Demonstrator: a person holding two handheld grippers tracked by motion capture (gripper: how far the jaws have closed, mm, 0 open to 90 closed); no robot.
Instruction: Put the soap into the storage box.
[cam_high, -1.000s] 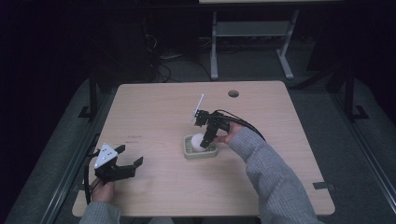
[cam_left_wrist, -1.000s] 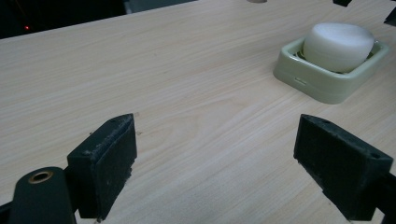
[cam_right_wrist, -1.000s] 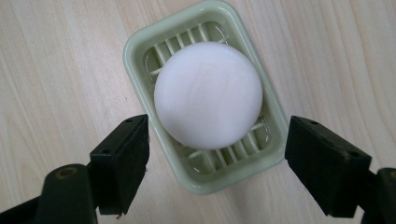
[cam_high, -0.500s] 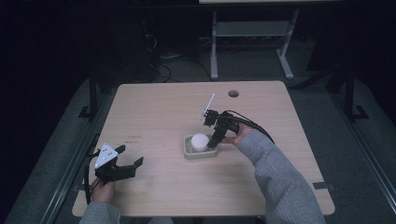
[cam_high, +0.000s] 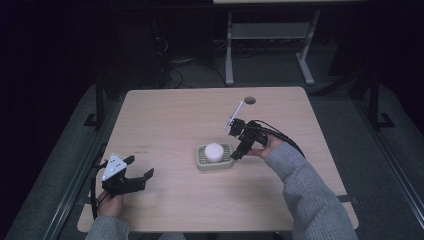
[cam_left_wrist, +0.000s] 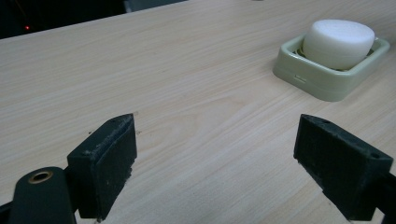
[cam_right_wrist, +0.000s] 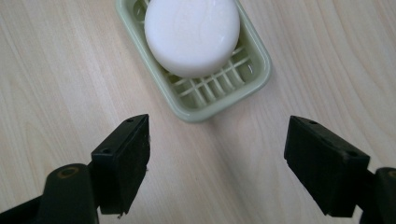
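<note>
One round white soap (cam_high: 214, 151) lies in a pale green soap dish (cam_high: 202, 162) near the middle of the bench (cam_high: 165, 120). The right tongs (cam_high: 237, 154) hang just beside the dish's right end, jaws spread wide and holding nothing; in the right gripper view the soap (cam_right_wrist: 192, 33) lies ahead of them, beyond the gap. The left tongs (cam_high: 139, 167), also released, sit well apart near the bench's front left corner.

Soap (cam_high: 214, 151) in dish (cam_high: 202, 164), table (cam_high: 175, 120) centre
</note>
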